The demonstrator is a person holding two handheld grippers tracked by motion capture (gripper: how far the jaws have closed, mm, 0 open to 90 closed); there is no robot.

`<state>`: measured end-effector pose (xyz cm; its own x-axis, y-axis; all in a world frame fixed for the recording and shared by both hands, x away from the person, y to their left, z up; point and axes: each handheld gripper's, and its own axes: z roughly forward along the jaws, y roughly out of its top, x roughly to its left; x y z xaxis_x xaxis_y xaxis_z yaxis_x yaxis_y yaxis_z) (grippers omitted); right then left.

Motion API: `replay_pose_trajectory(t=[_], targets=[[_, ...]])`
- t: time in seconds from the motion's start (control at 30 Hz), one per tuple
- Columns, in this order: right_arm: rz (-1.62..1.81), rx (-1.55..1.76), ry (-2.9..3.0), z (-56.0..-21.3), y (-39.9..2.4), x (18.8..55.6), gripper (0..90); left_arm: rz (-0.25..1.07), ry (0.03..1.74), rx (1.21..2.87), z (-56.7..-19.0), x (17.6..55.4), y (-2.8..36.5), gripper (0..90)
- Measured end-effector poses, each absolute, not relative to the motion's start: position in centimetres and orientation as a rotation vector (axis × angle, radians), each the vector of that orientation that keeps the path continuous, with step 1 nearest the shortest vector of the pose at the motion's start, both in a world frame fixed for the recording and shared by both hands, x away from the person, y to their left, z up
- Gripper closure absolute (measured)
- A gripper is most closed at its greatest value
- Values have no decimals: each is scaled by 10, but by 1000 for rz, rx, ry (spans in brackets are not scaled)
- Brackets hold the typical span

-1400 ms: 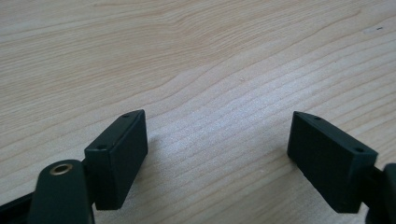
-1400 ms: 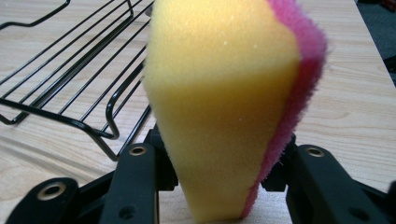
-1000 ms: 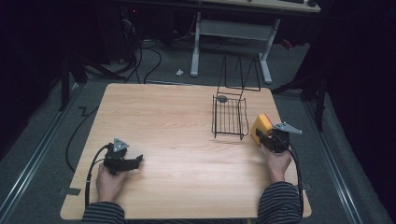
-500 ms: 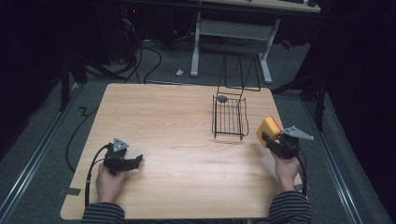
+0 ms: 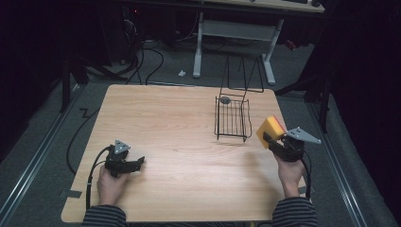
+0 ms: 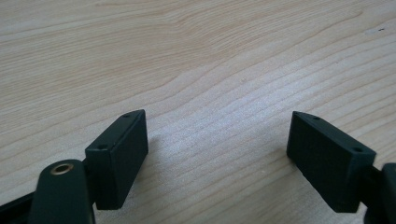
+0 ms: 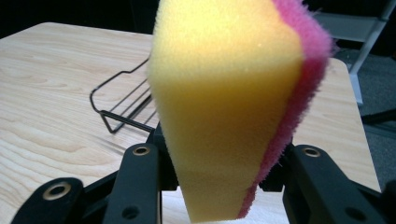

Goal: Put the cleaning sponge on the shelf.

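High view: the right tool (image 5: 273, 140) grips a yellow sponge (image 5: 270, 128) above the counter (image 5: 179, 123) near its right edge, just right of the wire basket (image 5: 232, 118); the sponge juts up and left from the jaws; the left tool (image 5: 135, 163) rests low at the front left. Left gripper view: the left tool (image 6: 217, 156) stands released, jaws wide over bare wood. Right gripper view: the right tool (image 7: 224, 177) is clenched on the sponge (image 7: 224, 102), long axis upright, pink scouring face to the right.
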<state>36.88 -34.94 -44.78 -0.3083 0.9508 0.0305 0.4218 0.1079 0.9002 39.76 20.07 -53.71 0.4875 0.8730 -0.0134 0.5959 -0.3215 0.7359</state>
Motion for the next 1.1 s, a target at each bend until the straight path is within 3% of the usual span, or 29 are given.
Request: replay_pose_trajectory(t=[1.1], targets=[[1191,1288,1885,-433,-298,427,609,513,1207,2042,-537,398,201,212]])
